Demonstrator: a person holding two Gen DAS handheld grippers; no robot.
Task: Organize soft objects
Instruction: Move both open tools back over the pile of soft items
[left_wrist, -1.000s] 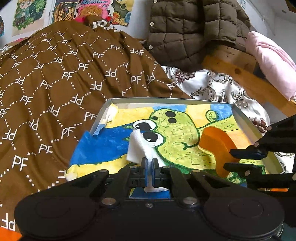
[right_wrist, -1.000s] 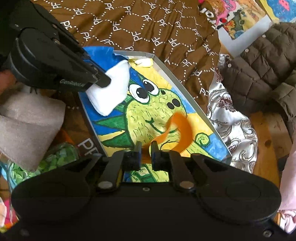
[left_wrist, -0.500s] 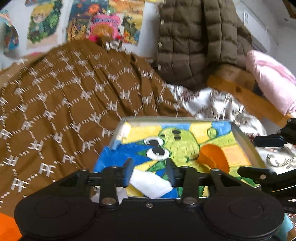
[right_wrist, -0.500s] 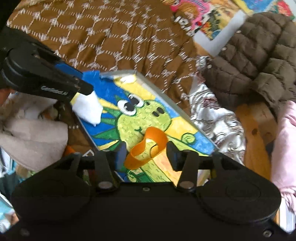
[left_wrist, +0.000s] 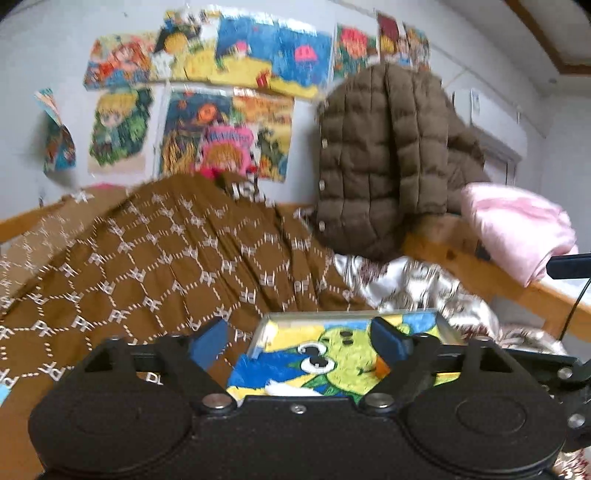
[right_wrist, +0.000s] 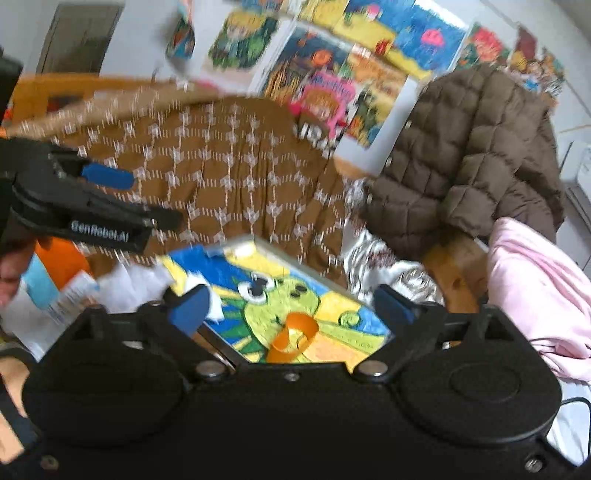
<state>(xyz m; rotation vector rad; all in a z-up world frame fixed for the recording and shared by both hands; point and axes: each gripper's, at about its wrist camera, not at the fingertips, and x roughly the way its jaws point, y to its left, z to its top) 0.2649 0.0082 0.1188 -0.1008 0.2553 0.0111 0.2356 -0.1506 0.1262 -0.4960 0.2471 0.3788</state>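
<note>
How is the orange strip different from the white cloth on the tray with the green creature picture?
The orange strip is curled into a standing loop near the creature's mouth; the white cloth lies crumpled and flatter at the tray's blue corner. The strip looks narrow and smooth, the cloth broader and fluffier. Both lie loose on the tray, with no gripper pressing on them.

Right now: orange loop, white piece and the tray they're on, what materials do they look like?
Orange loop: thin flexible strip, maybe felt or foam; it curls and stands on edge, matte.
White piece: soft matte cloth or tissue, crumpled edge; blurred, so uncertain.
Tray: rim looks like thin grey metal with a dull sheen; its floor carries a crayon-like green cartoon drawing, probably paper.
</note>
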